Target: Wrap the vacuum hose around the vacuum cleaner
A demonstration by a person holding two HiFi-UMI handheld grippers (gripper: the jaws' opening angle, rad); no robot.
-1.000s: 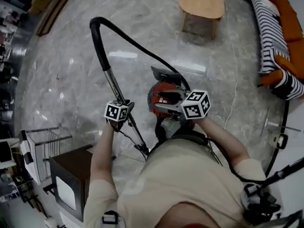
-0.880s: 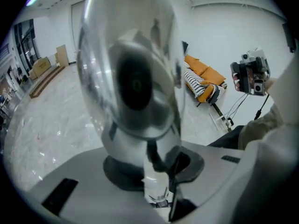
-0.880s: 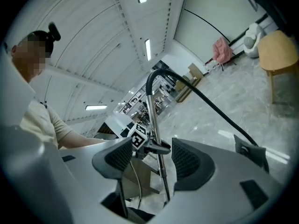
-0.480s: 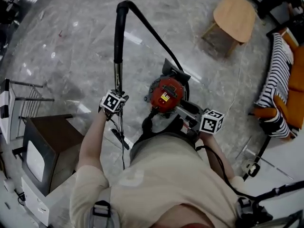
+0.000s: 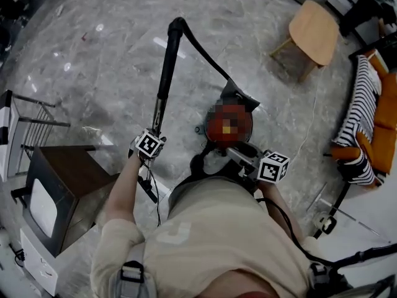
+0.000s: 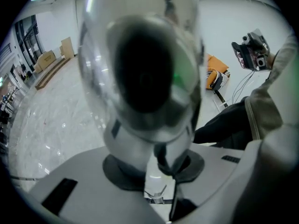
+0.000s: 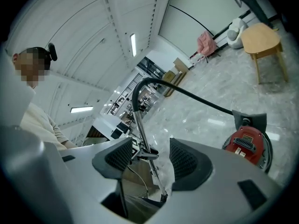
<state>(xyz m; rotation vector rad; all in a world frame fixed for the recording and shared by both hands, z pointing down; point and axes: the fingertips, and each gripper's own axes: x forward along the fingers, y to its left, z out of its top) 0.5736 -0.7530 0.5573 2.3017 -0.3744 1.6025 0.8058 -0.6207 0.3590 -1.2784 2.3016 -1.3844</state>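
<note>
The red vacuum cleaner (image 5: 228, 124) (image 7: 246, 145) sits on the marble floor just ahead of the person. Its black hose (image 5: 208, 59) (image 7: 196, 98) arcs up from the body to the bend at the top of the metal wand (image 5: 162, 89) (image 7: 142, 136). My left gripper (image 5: 149, 144) (image 6: 154, 168) is shut on the wand's lower part, and the tube (image 6: 145, 78) fills the left gripper view. My right gripper (image 5: 240, 155) (image 7: 147, 158) hovers near the vacuum's near side, open, with nothing between its pads.
A dark cabinet (image 5: 68, 179) and a wire rack (image 5: 34, 120) stand at the left. A wooden stool (image 5: 313, 27) is at the back right, and a striped and orange sofa (image 5: 366, 113) at the right. A thin cable (image 5: 307, 135) lies on the floor.
The wand has swung from leaning left to pointing almost straight away, still held by the left gripper. The right gripper has drawn back from over the vacuum towards the person.
</note>
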